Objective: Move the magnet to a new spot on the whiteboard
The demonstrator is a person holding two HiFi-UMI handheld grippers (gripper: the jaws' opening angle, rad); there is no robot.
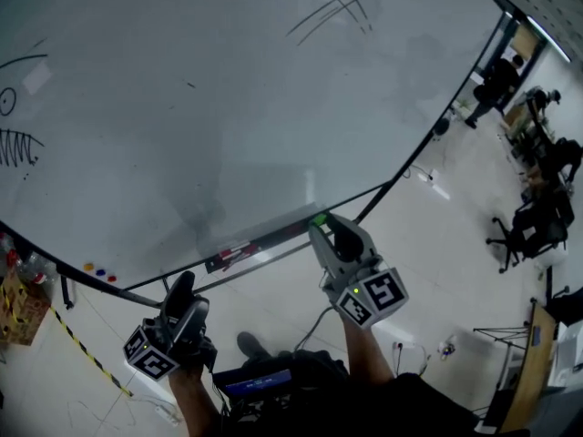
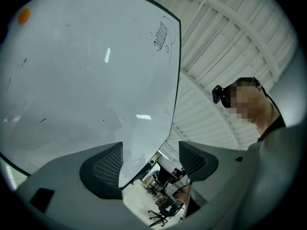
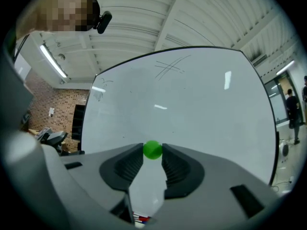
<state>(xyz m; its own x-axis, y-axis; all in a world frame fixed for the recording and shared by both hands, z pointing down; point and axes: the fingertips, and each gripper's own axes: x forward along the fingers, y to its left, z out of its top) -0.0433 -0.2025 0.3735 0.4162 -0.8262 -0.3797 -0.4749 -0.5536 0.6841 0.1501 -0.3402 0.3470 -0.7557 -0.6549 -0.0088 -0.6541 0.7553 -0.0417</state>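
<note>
A small green magnet (image 3: 153,149) sits pinched between the tips of my right gripper (image 3: 153,152), which is shut on it. In the head view that right gripper (image 1: 321,228) holds the magnet (image 1: 319,218) at the lower edge of the big whiteboard (image 1: 228,107); whether it touches the board I cannot tell. My left gripper (image 1: 180,285) hangs lower, off the board's bottom left part. In its own view the left gripper (image 2: 150,155) stands open with nothing between the jaws, beside the whiteboard (image 2: 86,80).
A marker tray (image 1: 246,251) runs under the board. Three small magnets (image 1: 100,270) sit at its lower left corner, and black scribbles (image 1: 337,3) mark the top. Yellow-black tape (image 1: 86,353) crosses the floor. Office chairs (image 1: 524,230) and people stand far right.
</note>
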